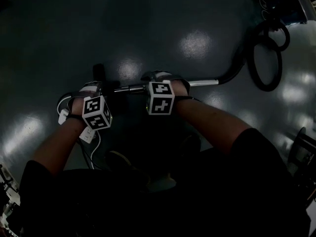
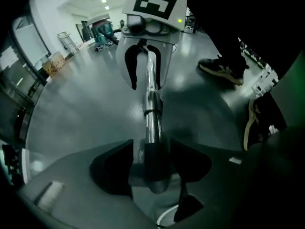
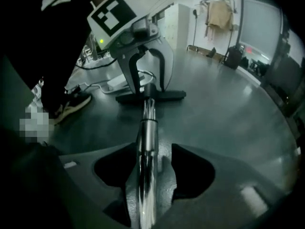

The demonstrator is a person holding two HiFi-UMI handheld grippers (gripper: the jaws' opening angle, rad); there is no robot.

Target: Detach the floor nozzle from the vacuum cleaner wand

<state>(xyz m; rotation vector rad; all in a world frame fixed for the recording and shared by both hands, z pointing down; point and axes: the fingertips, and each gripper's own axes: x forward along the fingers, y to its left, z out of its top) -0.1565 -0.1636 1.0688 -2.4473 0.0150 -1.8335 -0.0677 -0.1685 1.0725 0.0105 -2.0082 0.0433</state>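
**Both tools spread astride the wand on the floor, nozzle at far left**

Head view, L to R. We see the floor nozzle (image 1: 98,72), black, lying on the dark glossy floor (image 1: 148,23) at the left end of the wand (image 1: 202,82). We read it as joined to the wand, but the join itself sits under the L tool (image 2: 152,162). That tool points steeply down over the nozzle end. Its jaws are apart w/ the black collar (image 2: 153,149) of the wand between them. There's a clear gap on one side and the other side is v. close, but we see no squeeze. Its marker cube (image 1: 97,112) is on top.

Next, the R tool (image 3: 145,171) sits just beside it along the wand, also steeply down. Jaws are apart w/ the shiny metal tube in the middle and gaps on both sides, so nothing is clamped. Its cube (image 1: 160,98) faces the cam.

Further right the wand lies flat on the floor and runs into the black hose (image 1: 256,73). The hose loops up to the vac body (image 1: 284,6) at top right. A shoe (image 2: 221,68) shows in the left gripper view.
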